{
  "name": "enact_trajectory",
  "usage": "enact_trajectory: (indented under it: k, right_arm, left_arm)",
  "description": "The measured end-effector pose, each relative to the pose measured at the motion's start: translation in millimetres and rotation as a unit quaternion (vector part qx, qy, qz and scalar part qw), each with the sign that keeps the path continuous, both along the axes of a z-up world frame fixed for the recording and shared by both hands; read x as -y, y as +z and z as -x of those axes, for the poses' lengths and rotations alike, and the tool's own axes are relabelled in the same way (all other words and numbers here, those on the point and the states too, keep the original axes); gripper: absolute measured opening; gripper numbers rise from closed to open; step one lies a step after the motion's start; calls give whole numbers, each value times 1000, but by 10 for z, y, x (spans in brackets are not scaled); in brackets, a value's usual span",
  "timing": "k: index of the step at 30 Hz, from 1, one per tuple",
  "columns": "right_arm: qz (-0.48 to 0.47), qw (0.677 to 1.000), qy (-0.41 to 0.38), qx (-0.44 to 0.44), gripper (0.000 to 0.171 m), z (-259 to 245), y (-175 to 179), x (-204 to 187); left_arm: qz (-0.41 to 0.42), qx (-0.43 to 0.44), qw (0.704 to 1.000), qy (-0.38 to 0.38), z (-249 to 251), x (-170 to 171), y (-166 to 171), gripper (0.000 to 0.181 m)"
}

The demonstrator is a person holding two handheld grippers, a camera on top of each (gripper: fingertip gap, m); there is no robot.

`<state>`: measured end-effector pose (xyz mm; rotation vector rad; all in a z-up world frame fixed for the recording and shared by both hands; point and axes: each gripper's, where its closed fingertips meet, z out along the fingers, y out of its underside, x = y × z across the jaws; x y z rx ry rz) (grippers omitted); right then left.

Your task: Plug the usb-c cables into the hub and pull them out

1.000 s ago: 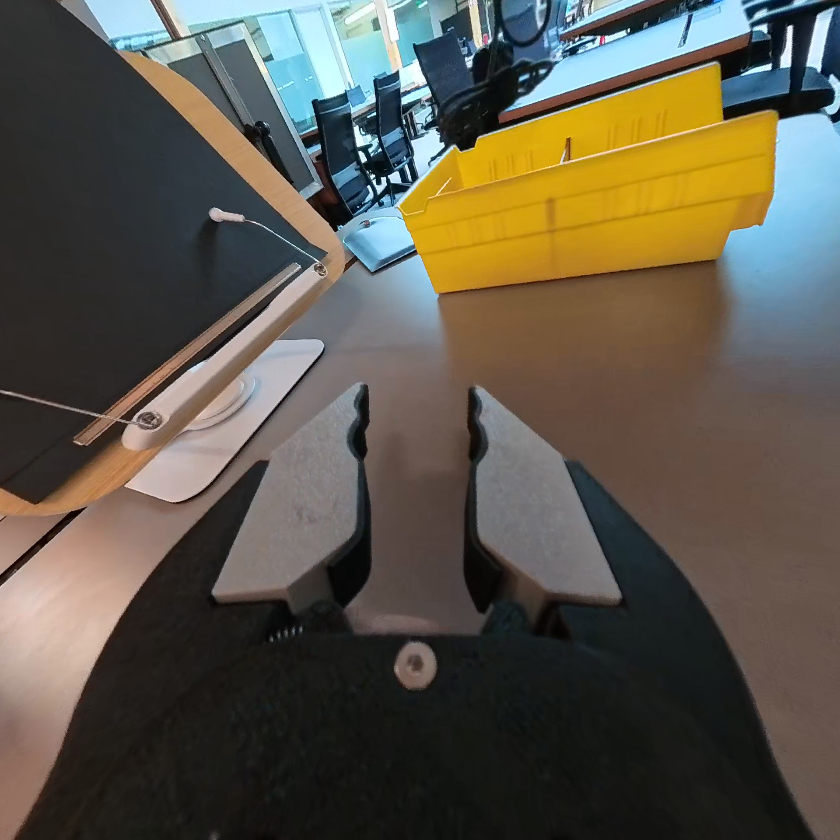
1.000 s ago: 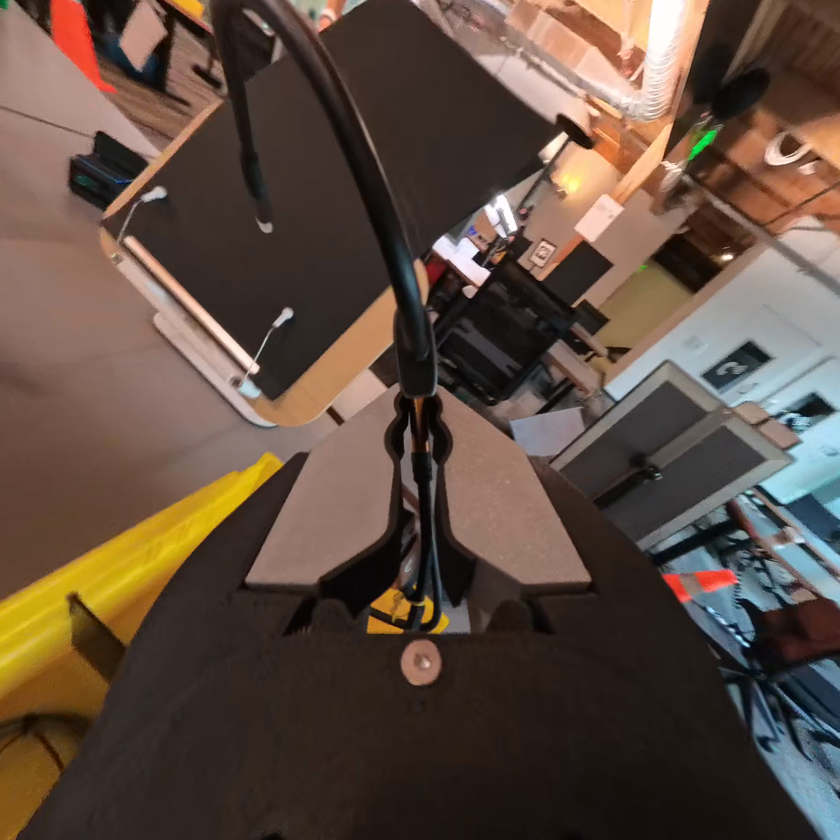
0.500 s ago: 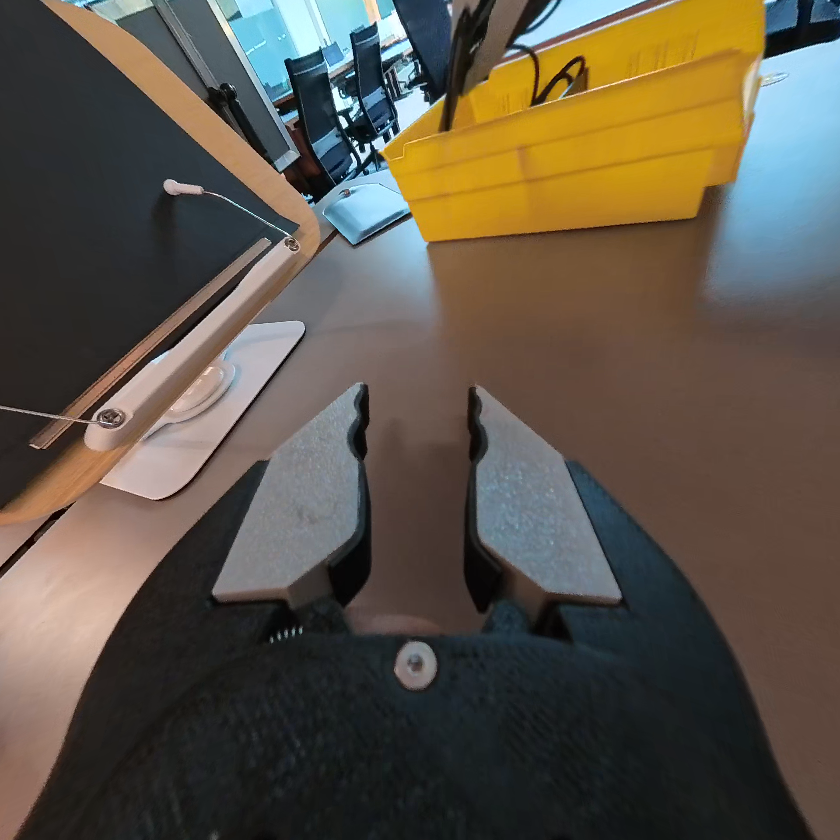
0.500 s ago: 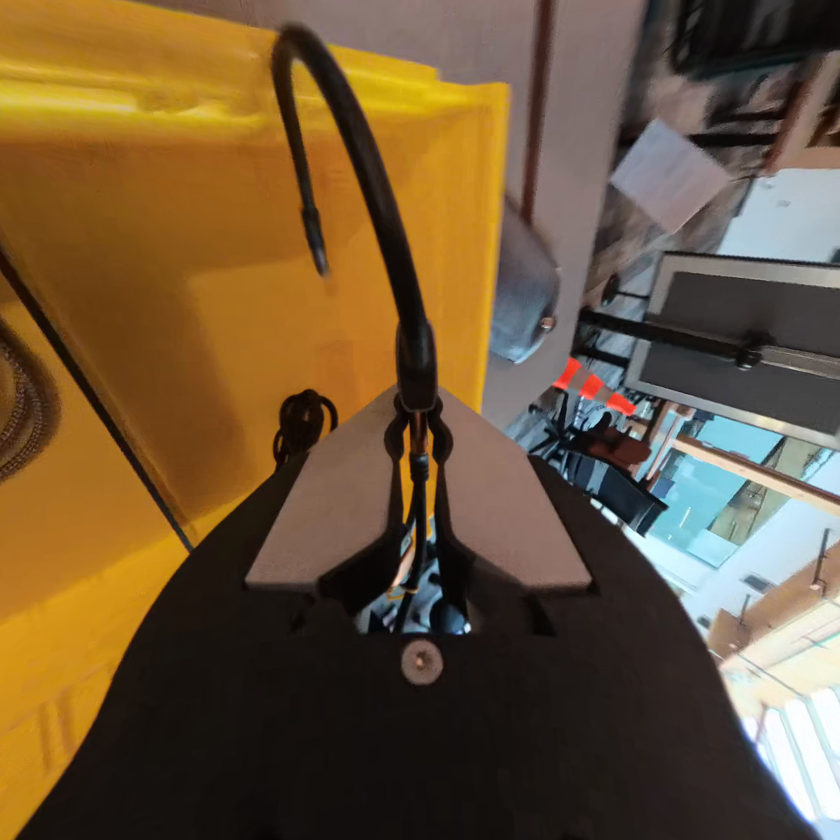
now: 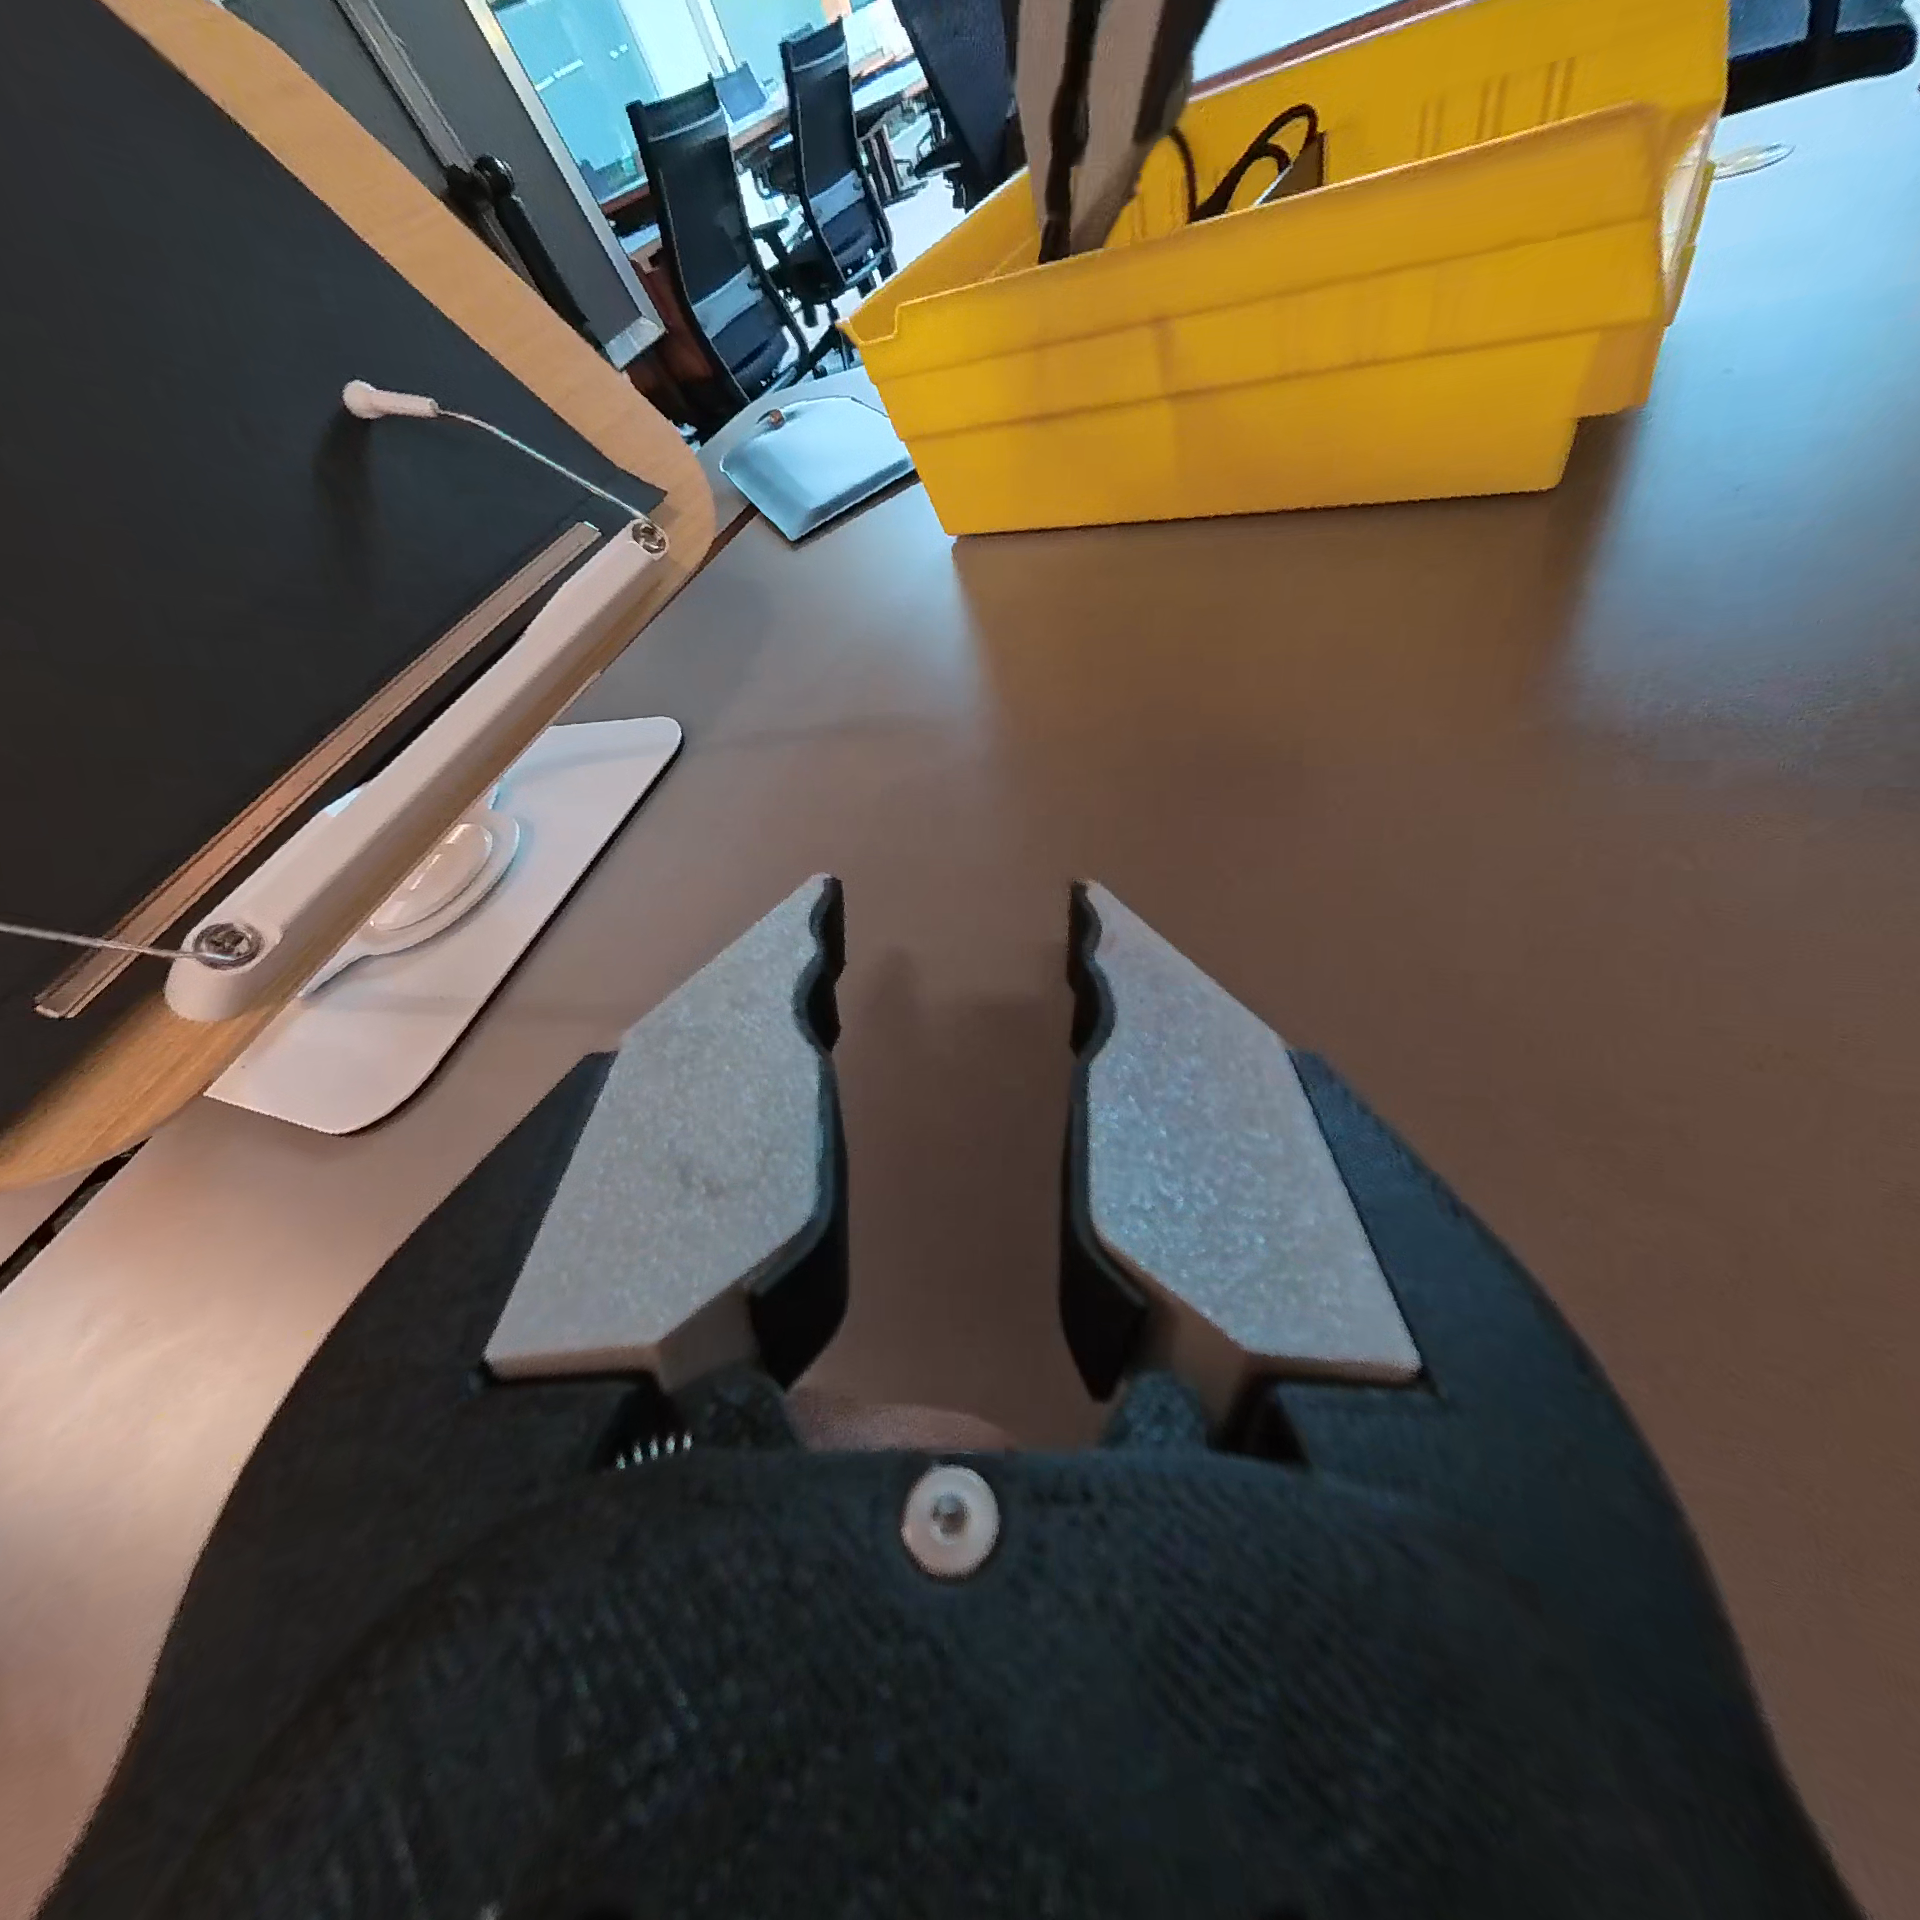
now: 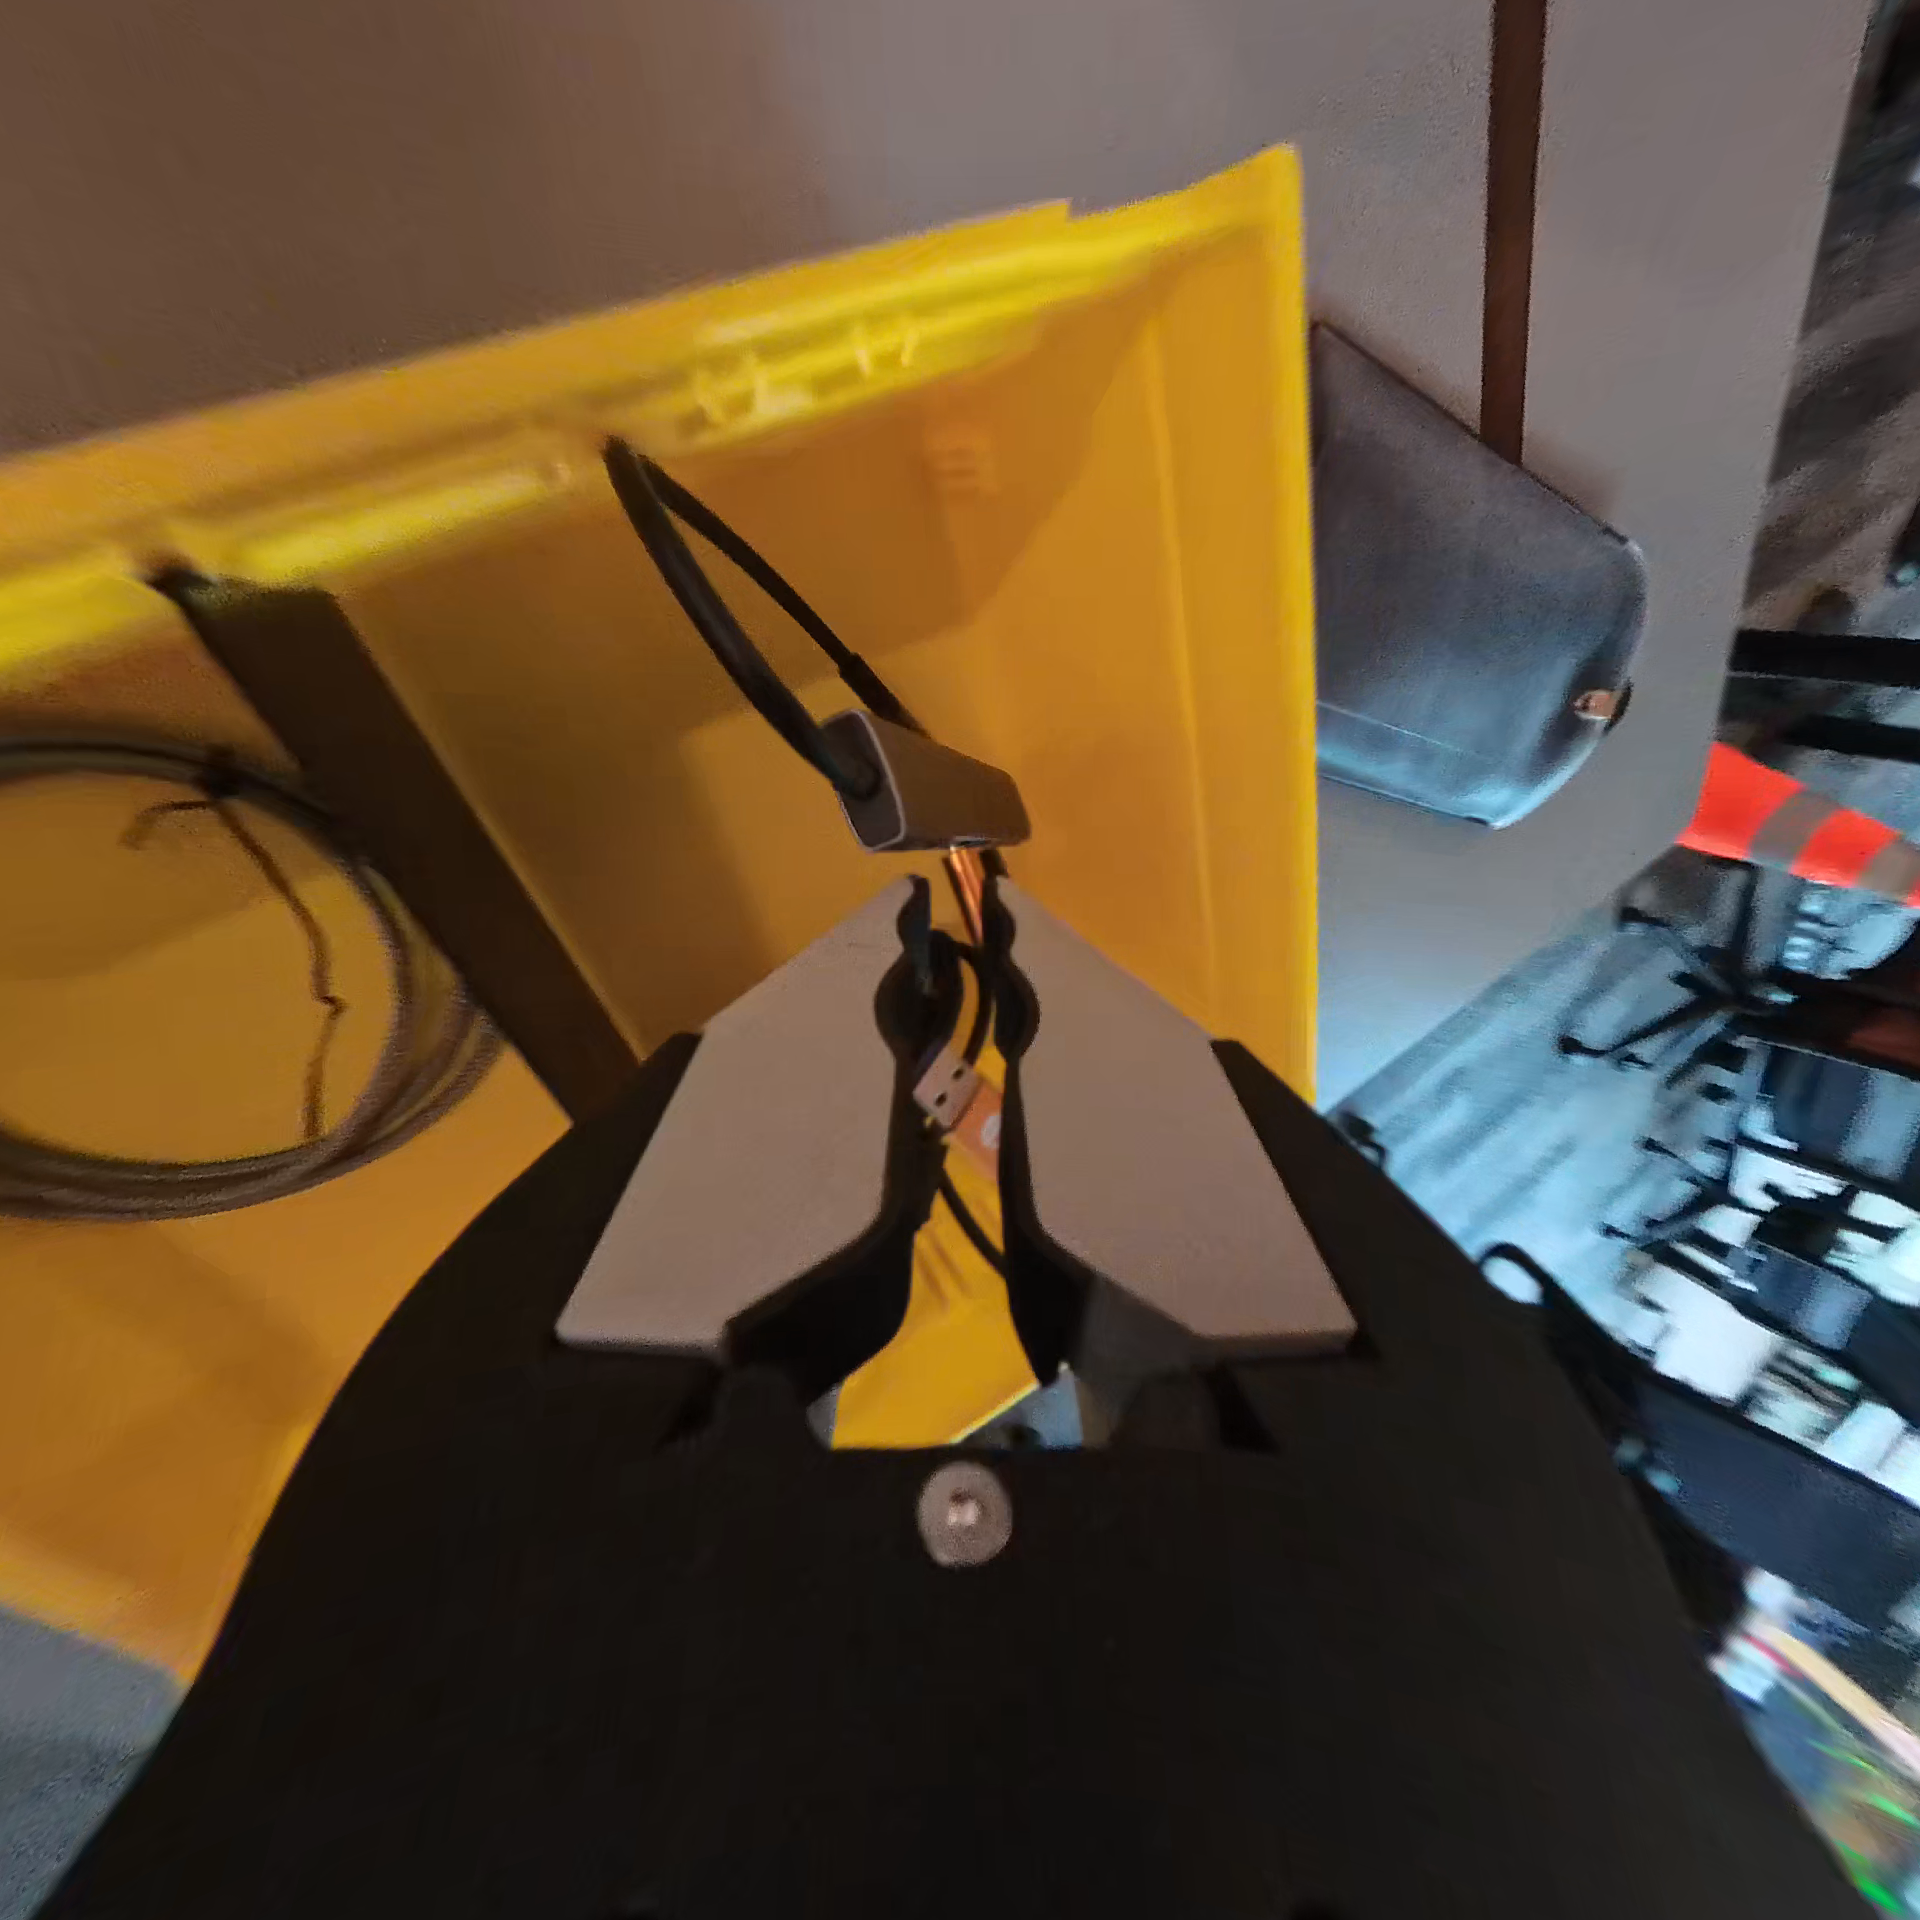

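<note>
In the right wrist view my right gripper (image 6: 956, 894) hangs over the yellow bin (image 6: 1226, 520). Its jaws stand slightly apart. A small grey hub (image 6: 940, 795) with a looped black cable (image 6: 707, 603) lies just beyond the fingertips. A USB plug (image 6: 943, 1091) and thin cables show through the gap between the fingers, and nothing looks clamped. In the left wrist view my left gripper (image 5: 954, 914) is open and empty, low over the brown table (image 5: 1351, 831), well short of the bin (image 5: 1247, 416). The right gripper (image 5: 1091, 125) reaches down into the bin there.
A tilted black board on a wooden stand (image 5: 208, 468) with a white base (image 5: 540, 883) stands at my left. A grey pad (image 5: 810, 468) lies beside the bin. A black divider (image 6: 416, 831) splits the bin, and a coiled grey cable (image 6: 395, 1039) fills the left compartment. Across from one pair of fingers to the other is roughly 35 centimetres.
My right gripper swung down into the bin while shut on the black cable, then its jaws parted and the hub came into view beyond the tips. The left gripper stayed open, drifting slightly.
</note>
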<state>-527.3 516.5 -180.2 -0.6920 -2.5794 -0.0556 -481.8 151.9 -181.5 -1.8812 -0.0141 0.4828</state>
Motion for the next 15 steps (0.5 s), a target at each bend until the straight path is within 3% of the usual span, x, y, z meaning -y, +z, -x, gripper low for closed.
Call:
enact_trajectory:
  k: [6,11,15]
  right_arm:
    - [140,986,-85,42,16,-121,394,224]
    - [284,955,-66,-48,23,-29,902,714]
    - [425,892,-1,-152,54,-54,1517,1427]
  left_arm:
    - [10,-2,1000,-2,-6,0,-28,41]
    - [10,6,1000,-1,2,5,-35,41]
    - [20,6,1000,1,-9,-18,-69,42]
